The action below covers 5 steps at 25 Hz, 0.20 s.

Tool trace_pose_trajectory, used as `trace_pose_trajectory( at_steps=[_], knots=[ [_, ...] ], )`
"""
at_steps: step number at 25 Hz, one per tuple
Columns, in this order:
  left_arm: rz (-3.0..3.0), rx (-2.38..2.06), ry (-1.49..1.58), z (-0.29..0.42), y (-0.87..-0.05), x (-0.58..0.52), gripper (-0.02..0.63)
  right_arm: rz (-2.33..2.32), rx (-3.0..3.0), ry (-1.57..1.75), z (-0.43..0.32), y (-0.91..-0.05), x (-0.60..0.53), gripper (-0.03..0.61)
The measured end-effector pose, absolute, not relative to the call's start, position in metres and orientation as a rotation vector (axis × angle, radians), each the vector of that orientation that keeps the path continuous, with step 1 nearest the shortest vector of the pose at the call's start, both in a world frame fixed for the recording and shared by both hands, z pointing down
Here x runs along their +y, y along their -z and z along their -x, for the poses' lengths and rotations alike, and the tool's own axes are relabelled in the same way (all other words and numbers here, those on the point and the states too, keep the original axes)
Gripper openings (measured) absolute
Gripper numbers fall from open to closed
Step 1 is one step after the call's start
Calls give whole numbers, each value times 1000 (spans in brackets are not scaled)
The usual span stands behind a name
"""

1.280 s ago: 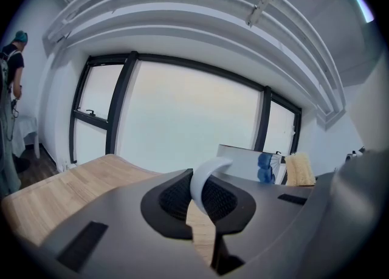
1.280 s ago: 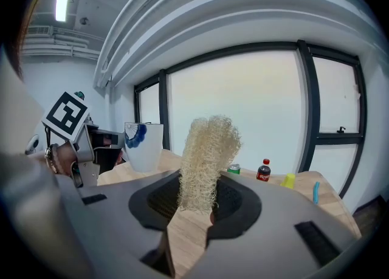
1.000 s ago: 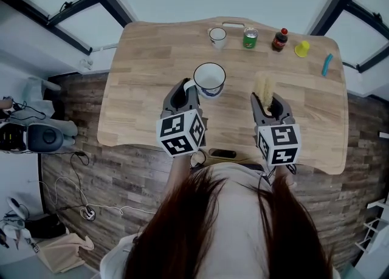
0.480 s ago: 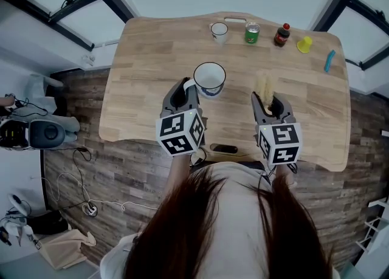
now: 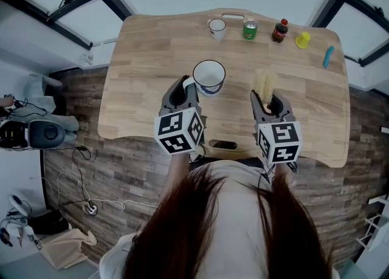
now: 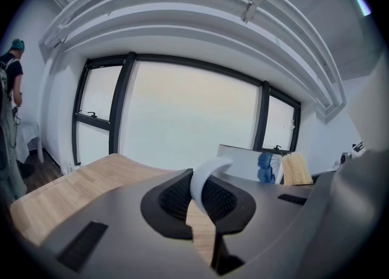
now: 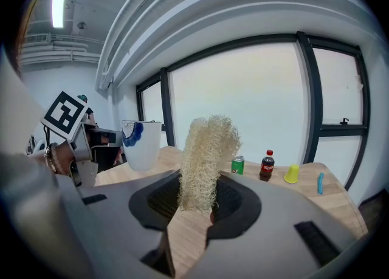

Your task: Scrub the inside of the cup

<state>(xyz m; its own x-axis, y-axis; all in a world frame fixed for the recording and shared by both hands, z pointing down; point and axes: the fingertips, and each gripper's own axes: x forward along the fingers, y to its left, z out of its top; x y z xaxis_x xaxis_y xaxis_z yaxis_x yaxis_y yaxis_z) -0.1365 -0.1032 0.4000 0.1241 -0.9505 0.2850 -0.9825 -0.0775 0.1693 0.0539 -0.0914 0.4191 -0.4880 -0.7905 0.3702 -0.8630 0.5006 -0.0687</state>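
Note:
A white cup (image 5: 209, 78) with a blue pattern is held above the wooden table (image 5: 146, 59), mouth up. My left gripper (image 5: 187, 91) is shut on the cup's handle (image 6: 205, 180); the cup body (image 6: 249, 162) shows just past the jaws in the left gripper view. My right gripper (image 5: 268, 103) is shut on a pale loofah scrubber (image 5: 263, 87), which stands upright between its jaws (image 7: 206, 159). Cup and scrubber are apart, side by side; the cup (image 7: 141, 143) hangs to the left in the right gripper view.
Along the table's far edge stand a small white cup (image 5: 217, 28), a green can (image 5: 250, 29), a dark soda bottle (image 5: 279, 31), a yellow cone-shaped item (image 5: 302, 40) and a teal stick (image 5: 328, 56). A dark phone-like object (image 5: 223, 145) lies at the near edge.
Both grippers keep their holds and barely move. The table and its far items shift slightly up in the head view.

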Motion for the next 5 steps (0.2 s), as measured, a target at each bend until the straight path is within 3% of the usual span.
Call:
trace_pose_trajectory(
  at_steps=[5],
  knots=[
    [-2093,-1883,-140,136,-400,-102,25,-1396,-2464,-373,-54,-419,-89,126]
  ],
)
